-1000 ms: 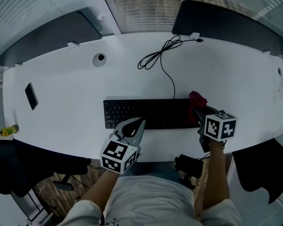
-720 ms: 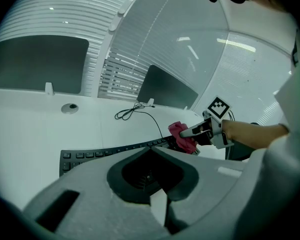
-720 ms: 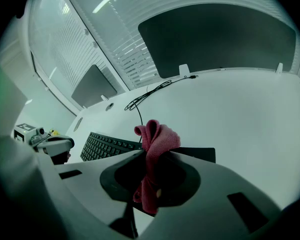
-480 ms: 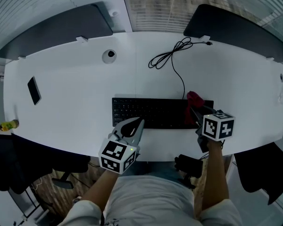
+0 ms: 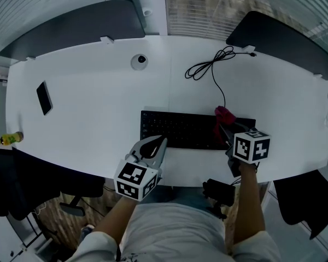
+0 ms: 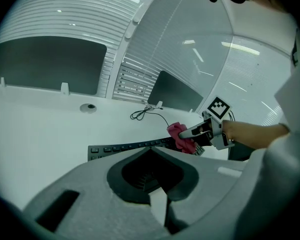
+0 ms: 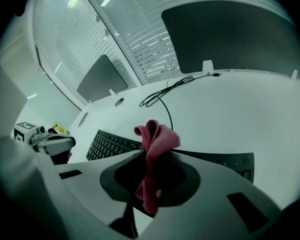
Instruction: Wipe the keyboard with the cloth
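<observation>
A black keyboard (image 5: 180, 130) lies across the white desk (image 5: 87, 124) near its front edge. My right gripper (image 5: 223, 129) is shut on a red cloth (image 5: 224, 115), which rests on the keys a little in from the keyboard's right end. In the right gripper view the cloth (image 7: 155, 139) bunches up out of the jaws, over the keyboard (image 7: 110, 144). My left gripper (image 5: 156, 143) hangs shut and empty at the front edge of the keyboard's left half. From the left gripper view I see the keyboard (image 6: 125, 147), the cloth (image 6: 177, 134) and the right gripper (image 6: 190, 133).
The keyboard's black cable (image 5: 210, 67) coils toward the desk's far edge. A round grommet (image 5: 139, 61) sits at the back, a dark phone (image 5: 44, 97) at the left. A yellow-green bottle (image 5: 8, 139) sits by the left edge. Dark panels stand behind the desk.
The right gripper has slid the cloth left along the keyboard, away from its right end. The head view has shifted, so the desk sits further right in the picture. The left gripper stays put.
</observation>
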A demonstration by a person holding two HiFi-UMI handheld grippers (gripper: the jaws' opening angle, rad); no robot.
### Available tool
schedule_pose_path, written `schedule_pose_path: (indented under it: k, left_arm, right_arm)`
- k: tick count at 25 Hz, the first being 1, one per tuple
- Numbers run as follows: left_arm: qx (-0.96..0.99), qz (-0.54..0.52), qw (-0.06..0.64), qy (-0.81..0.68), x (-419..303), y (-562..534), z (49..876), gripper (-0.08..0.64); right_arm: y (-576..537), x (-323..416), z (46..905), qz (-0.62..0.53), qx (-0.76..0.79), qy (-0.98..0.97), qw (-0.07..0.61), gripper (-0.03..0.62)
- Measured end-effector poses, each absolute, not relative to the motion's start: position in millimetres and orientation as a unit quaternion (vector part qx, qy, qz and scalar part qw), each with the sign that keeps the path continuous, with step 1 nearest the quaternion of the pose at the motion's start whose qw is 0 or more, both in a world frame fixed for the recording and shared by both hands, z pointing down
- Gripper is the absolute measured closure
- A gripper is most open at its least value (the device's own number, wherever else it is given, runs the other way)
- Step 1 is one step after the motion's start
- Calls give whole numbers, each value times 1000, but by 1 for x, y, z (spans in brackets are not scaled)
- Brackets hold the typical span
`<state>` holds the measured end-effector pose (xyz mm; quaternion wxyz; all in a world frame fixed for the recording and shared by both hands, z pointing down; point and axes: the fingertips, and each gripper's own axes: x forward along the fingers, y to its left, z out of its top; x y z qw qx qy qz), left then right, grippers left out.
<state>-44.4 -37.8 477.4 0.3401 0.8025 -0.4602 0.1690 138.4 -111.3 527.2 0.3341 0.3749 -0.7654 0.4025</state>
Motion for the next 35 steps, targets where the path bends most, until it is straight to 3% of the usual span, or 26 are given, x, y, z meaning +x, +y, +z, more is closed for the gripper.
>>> schedule_pose_path:
  k: [35]
  left_arm:
    - [763,135,351,-526,-155,3,479,549]
  right_arm:
    - [-86,-37,531,394,275,-806,346,535]
